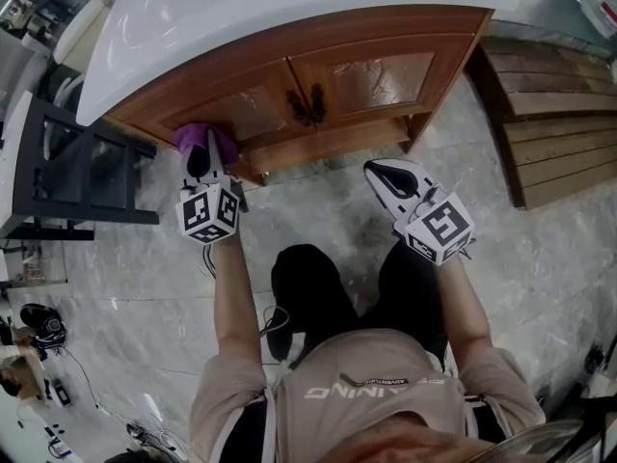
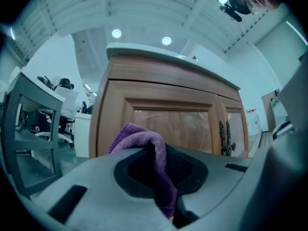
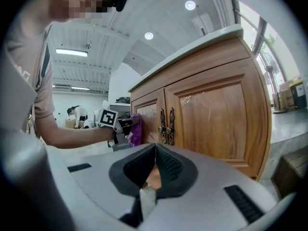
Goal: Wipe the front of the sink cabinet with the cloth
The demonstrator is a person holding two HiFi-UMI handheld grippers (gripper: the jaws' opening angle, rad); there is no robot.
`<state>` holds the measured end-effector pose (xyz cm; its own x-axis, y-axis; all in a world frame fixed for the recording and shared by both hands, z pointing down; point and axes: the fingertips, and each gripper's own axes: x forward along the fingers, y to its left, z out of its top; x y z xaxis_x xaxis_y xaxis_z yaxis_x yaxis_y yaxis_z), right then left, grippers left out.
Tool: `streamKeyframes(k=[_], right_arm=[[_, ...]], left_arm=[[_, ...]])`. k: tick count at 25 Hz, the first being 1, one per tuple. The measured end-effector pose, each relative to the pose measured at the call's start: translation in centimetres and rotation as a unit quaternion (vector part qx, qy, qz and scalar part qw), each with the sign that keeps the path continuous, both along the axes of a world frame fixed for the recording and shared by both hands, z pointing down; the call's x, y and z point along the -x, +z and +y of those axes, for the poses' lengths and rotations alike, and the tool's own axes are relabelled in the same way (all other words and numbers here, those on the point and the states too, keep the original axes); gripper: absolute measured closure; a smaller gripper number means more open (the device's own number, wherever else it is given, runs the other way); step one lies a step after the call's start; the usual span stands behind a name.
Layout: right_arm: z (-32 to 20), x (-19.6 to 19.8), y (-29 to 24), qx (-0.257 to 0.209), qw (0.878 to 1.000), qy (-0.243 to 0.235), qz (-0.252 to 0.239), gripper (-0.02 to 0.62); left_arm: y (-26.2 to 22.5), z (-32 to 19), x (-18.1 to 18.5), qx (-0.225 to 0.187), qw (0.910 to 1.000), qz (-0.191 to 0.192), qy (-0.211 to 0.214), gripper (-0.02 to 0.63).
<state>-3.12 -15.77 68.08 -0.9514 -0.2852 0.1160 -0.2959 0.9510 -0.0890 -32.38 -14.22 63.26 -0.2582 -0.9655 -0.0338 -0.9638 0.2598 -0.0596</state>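
The wooden sink cabinet (image 1: 318,85) has two glazed doors with dark handles (image 1: 307,106) and a white countertop (image 1: 241,8). My left gripper (image 1: 204,157) is shut on a purple cloth (image 1: 202,140), held against the lower left of the left door (image 2: 168,124). In the left gripper view the cloth (image 2: 144,148) bunches between the jaws. My right gripper (image 1: 386,177) hovers shut and empty in front of the cabinet's right foot. The right gripper view shows the left gripper (image 3: 122,129), the cloth (image 3: 135,129) and the handles (image 3: 166,125).
A dark metal rack (image 1: 67,177) stands left of the cabinet. Wooden pallets (image 1: 554,128) lie on the right. The floor is grey marble tile (image 1: 318,210). The person's knees (image 1: 308,283) are below the grippers. A second person (image 3: 77,114) is far off.
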Motion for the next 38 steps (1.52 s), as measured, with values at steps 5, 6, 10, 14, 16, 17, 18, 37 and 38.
streamKeyframes(k=[5,6,10,14,16,17,18,37,38], right_arm=[[-0.2,-1.1,0.2,0.002,1.0,0.011,0.0,0.583],[-0.3,-1.5,0.2,0.003,1.0,0.015,0.0,0.583],[-0.3,-2.4,0.4,0.01,1.0,0.028,-0.006,0.583],[0.1,-2.9,0.4,0.013,0.999,0.035,-0.011,0.583],[0.2,-3.3,0.4,0.012,0.999,0.038,-0.012,0.583],[0.1,-3.5,0.4,0.013,0.999,0.04,-0.012,0.583],[0.0,-3.7,0.4,0.013,0.999,0.043,-0.012,0.583],[-0.2,-5.9,0.6,0.022,0.997,0.074,-0.019,0.583],[-0.3,-6.1,0.6,0.023,0.997,0.077,-0.02,0.583]], left_arm=[[-0.1,-2.1,-3.9,-0.005,0.9995,0.015,0.026,0.569],[-0.1,-2.5,-4.6,-0.006,0.9992,0.019,0.033,0.569],[-0.3,-4.3,-8.1,-0.002,0.9966,0.027,0.078,0.569],[-0.7,-6.1,-11.7,0.014,0.994,0.019,0.107,0.569],[-0.6,-6.1,-12.1,0.017,0.9941,0.026,0.104,0.569],[-0.6,-6.0,-12.4,0.019,0.9933,0.03,0.11,0.569],[-0.5,-6.1,-12.9,0.022,0.9923,0.031,0.118,0.569],[-0.8,-9.3,-21.4,0.05,0.9748,0.022,0.216,0.569],[-0.7,-9.5,-22.2,0.051,0.9715,0.028,0.23,0.569]])
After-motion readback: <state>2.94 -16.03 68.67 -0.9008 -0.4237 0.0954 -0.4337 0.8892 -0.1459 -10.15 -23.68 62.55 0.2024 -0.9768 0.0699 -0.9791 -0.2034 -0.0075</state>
